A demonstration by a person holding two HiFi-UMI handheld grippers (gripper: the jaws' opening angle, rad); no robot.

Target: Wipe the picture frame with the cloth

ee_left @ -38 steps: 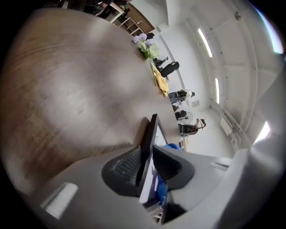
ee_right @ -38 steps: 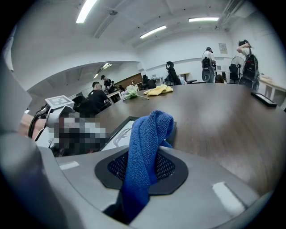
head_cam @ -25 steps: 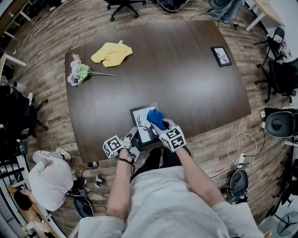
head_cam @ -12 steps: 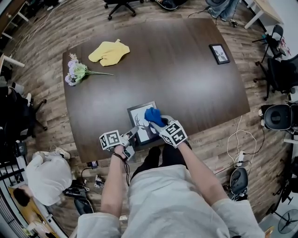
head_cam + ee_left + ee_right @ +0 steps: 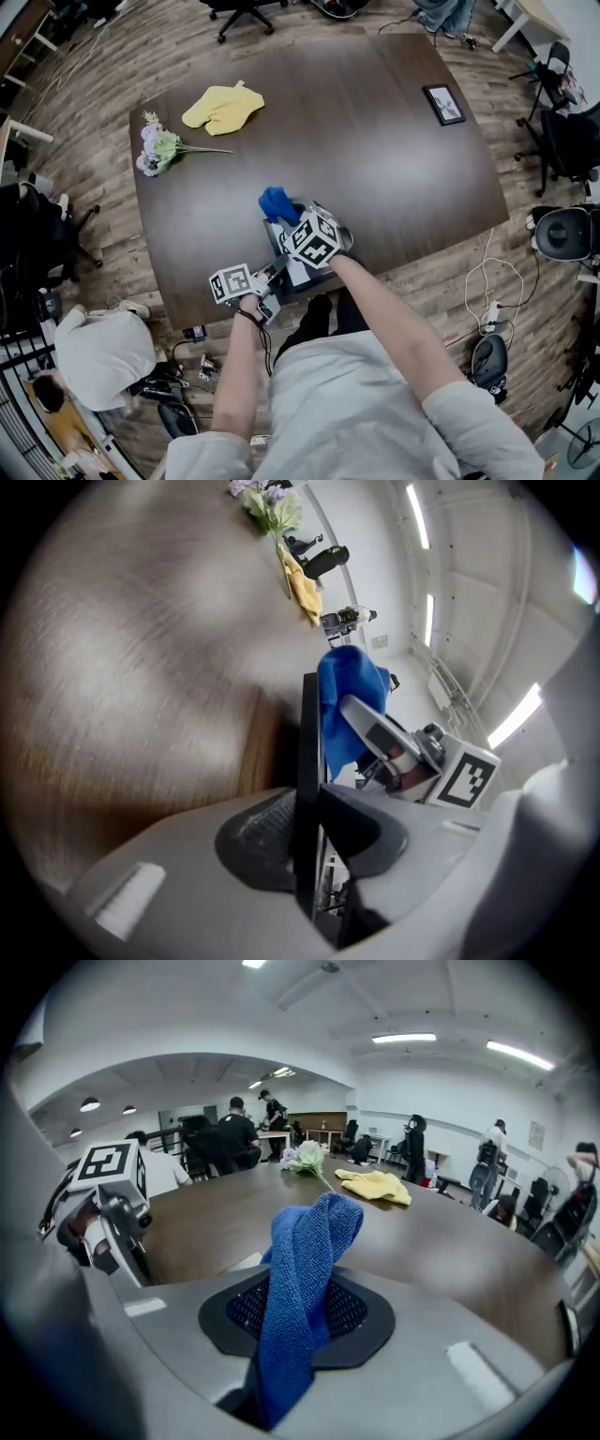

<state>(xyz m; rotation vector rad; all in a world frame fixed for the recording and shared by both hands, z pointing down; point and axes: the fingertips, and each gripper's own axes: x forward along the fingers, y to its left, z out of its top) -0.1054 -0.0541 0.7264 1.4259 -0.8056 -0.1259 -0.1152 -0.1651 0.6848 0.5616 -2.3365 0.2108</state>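
Observation:
The picture frame (image 5: 292, 273), black-rimmed with a deer print, is at the table's near edge. My left gripper (image 5: 273, 277) has the frame's near edge (image 5: 307, 761) between its closing jaws, and both pads press on it. The blue cloth (image 5: 277, 203) hangs bunched from my right gripper (image 5: 285, 219), which is shut on it at the frame's far left corner. In the left gripper view the cloth (image 5: 349, 705) lies against the frame's face. In the right gripper view the cloth (image 5: 305, 1279) stands up out of the shut jaws. Much of the frame is hidden under the right gripper's marker cube.
A yellow cloth (image 5: 223, 108) and a bunch of artificial flowers (image 5: 159, 147) lie at the far left of the dark table (image 5: 375, 159). A second small picture frame (image 5: 443, 104) lies far right. Office chairs and seated people ring the table.
My right gripper has rolled and carried the blue cloth up and left across the frame to its far left corner. The left gripper has stayed at the frame's near edge and turned a little.

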